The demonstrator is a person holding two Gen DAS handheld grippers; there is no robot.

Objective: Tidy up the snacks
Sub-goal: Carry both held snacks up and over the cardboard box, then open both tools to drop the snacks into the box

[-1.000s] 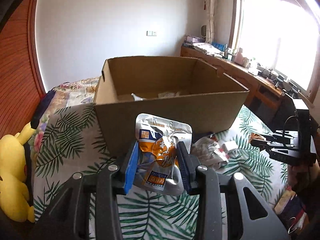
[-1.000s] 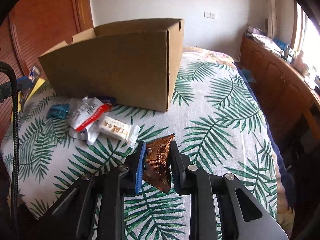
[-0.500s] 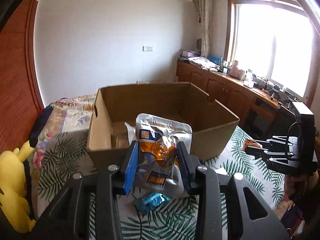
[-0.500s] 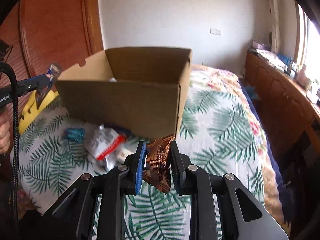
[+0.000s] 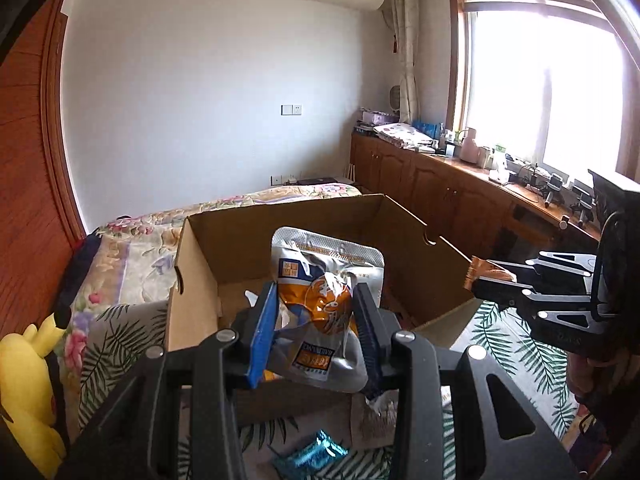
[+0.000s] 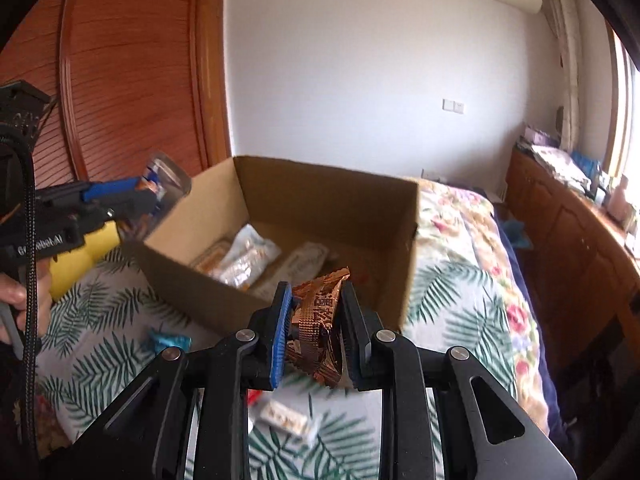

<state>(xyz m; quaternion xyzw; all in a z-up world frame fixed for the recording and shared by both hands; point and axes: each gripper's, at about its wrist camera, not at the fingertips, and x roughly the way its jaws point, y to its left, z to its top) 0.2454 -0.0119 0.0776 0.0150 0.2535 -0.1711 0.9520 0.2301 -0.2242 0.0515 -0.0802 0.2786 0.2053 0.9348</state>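
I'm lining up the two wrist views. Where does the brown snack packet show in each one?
Left wrist view: the brown snack packet sits at mid-right, only its end poking out of the right gripper, beside the box's right wall.
Right wrist view: bottom centre, clamped in that gripper, just before the box's near wall.
Shared landmark: the open cardboard box, with snacks inside.
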